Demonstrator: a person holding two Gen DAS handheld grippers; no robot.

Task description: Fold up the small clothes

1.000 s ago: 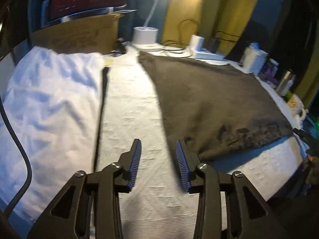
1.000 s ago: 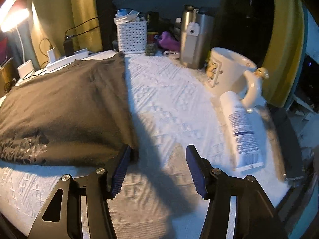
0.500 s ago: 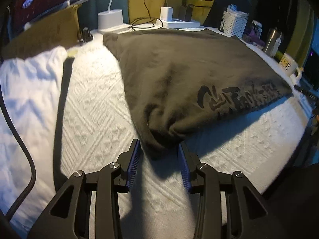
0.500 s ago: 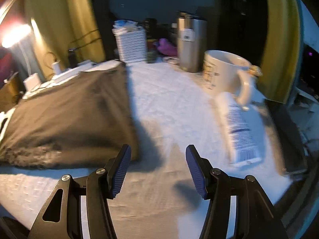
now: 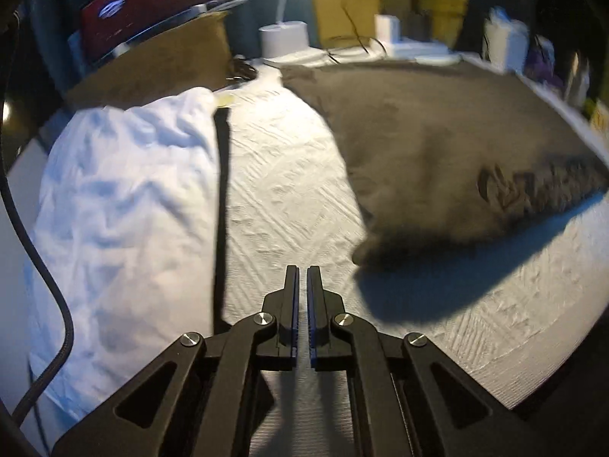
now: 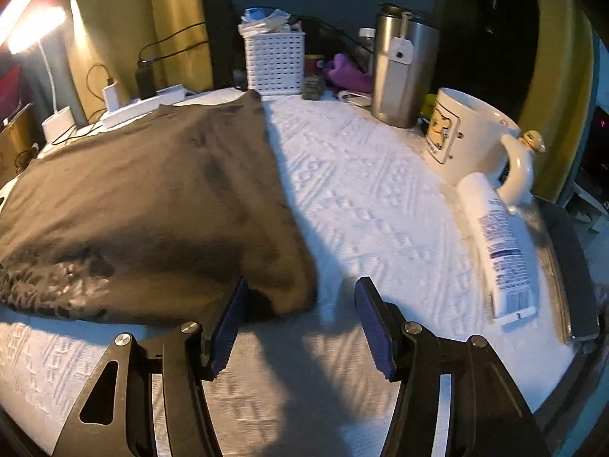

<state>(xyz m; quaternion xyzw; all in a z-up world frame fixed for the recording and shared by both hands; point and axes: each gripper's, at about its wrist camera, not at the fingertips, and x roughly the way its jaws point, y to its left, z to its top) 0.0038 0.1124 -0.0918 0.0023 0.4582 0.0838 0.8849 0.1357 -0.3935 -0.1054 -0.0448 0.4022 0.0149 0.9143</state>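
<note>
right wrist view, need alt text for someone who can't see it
The open right claw sits at the near corner of a dark folded shirt lying on a white textured cloth. To the right are a mug, a tube lying flat, a steel tumbler and a white basket.

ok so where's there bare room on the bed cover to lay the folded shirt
Two bare patches: the strip between the white cloth and the dark shirt, and the stretch between the shirt's right edge and the lotion tube. The far edge is crowded: white basket, steel tumbler, mug, power strip.
</note>
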